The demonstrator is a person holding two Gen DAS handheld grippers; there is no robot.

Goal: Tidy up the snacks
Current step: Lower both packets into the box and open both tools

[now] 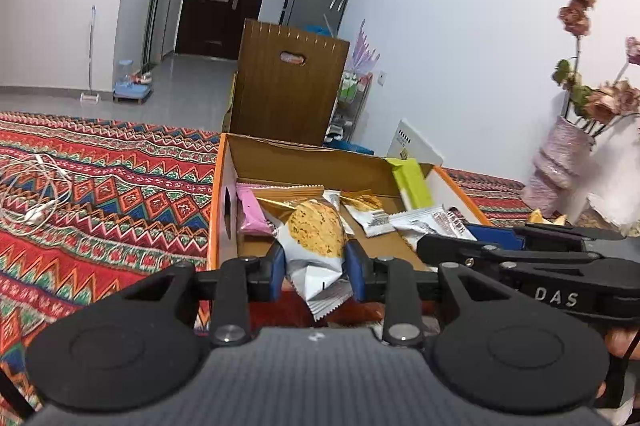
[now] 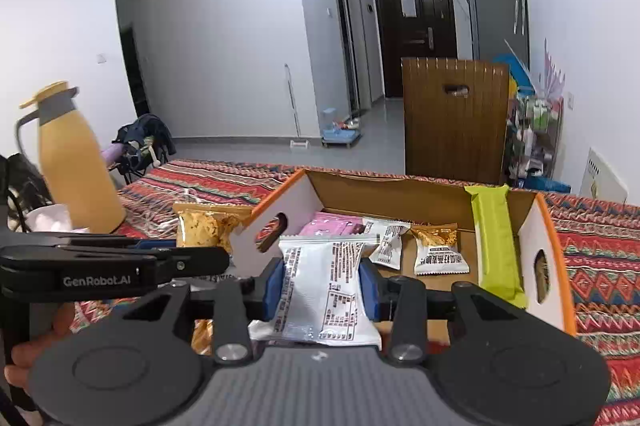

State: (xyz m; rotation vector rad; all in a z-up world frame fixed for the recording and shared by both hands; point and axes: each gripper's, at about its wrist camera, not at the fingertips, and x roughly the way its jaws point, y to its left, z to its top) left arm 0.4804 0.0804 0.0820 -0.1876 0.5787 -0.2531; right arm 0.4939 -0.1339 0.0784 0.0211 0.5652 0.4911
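My left gripper (image 1: 315, 258) is shut on a white cookie packet (image 1: 316, 226) with a round biscuit printed on it, held just before the near edge of an orange-rimmed cardboard box (image 1: 218, 210). My right gripper (image 2: 323, 278) is shut on a white packet (image 2: 324, 290) whose printed back faces me, at the box's (image 2: 554, 238) near side. The box holds a pink packet (image 1: 250, 210), gold packets (image 2: 438, 246), a white packet (image 2: 388, 242) and a long green packet (image 2: 496, 242). Each gripper shows in the other's view: the right one (image 1: 472, 232), the left one (image 2: 192, 250).
The box rests on a patterned red cloth (image 1: 100, 186) with white earphones (image 1: 36, 186) at left. A yellow flask (image 2: 76, 162) stands far left, a vase of dried flowers (image 1: 560, 162) at right. A tall brown carton (image 1: 288, 82) stands behind the table.
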